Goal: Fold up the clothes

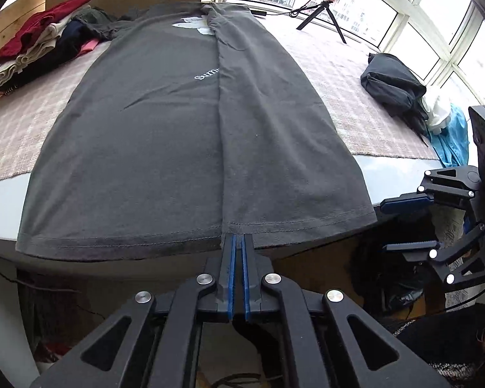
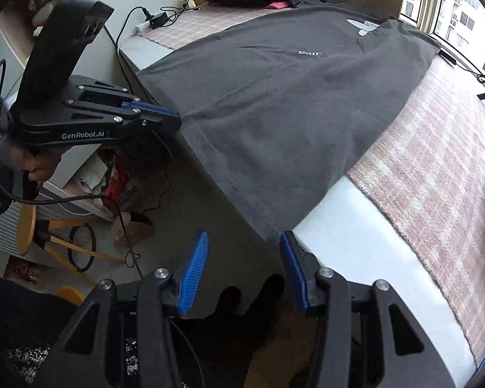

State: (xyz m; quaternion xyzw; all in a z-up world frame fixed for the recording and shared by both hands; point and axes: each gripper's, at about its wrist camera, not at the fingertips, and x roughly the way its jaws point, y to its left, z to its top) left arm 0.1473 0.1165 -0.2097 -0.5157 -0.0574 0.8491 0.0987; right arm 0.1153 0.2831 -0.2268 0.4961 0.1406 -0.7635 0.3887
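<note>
Left wrist view is looking along a dark grey T-shirt (image 1: 165, 135) that is lying spread on a table (image 1: 0, 207), its long axis running straight away from the camera — hem at the near edge, collar end pointing toward the windows (image 1: 436, 22). Its right side is lying folded in over the body along a lengthwise crease, partly covering white lettering and a white print near the far end. The left gripper (image 1: 237, 237) is sitting with its blue pads pressed together on the hem of the shirt right where that crease is meeting the table edge, so it is pinching the cloth. The right gripper (image 2: 244, 245) is hanging beyond the shirt's near right corner with its jaws parted about halfway and nothing between them; in the right wrist view the corner of the hem is lying just ahead of the tips, not touching either pad. No real containers are showing, only piles: a stack of folded clothes (image 1: 38, 42) in red, cream and dark colours is sitting at the far left of a pinkish checked mat (image 1: 365, 103), well apart from the shirt's hem — and a black bag (image 1: 394, 87) is resting to the right, beside a white and blue cloth (image 1: 449, 129). A ring light on a small tripod (image 1: 326, 9) is standing by the windows.
</note>
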